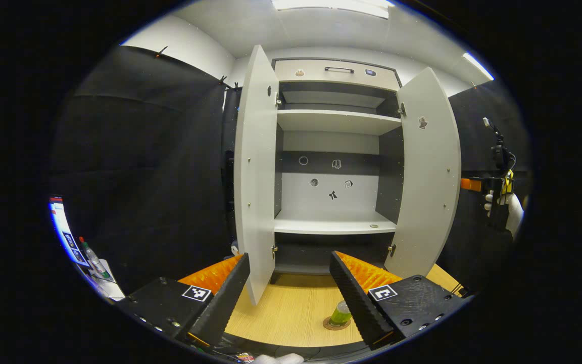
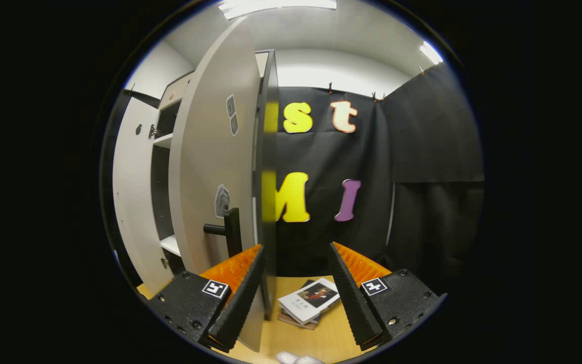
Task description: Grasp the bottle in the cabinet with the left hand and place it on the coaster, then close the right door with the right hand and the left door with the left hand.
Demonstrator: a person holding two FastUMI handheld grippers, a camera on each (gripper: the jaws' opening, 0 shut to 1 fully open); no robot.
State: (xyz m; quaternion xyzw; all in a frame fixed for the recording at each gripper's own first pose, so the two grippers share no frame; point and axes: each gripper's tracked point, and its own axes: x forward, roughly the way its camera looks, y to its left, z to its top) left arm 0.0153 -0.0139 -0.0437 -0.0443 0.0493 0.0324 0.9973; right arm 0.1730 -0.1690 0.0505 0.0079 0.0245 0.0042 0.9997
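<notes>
**Q:** Bottle point(image 1: 341, 313) status?

**A:** Sitting upright on the coaster point(image 1: 336, 324) on the wooden table point(image 1: 291, 313), in front of the cabinet point(image 1: 335, 151). Both doors hang open. My left gripper point(image 1: 289, 298) is spread wide, holding nothing.

**Q:** And the right one?

**A:** My right gripper point(image 2: 296, 296) is wide too, the right door point(image 2: 210, 172) edge between its fingers, untouched. Books point(image 2: 308, 302) lie just past it.

Your left gripper point(image 1: 288, 298) carries ridged finger pads point(image 1: 223, 303), dark blocky bodies dotted with small screws, and a square black-and-white marker tag point(image 1: 196, 292) on each side. Your right gripper point(image 2: 293, 298) looks the same. You wear a white glove point(image 1: 513, 212) at far right.
</notes>
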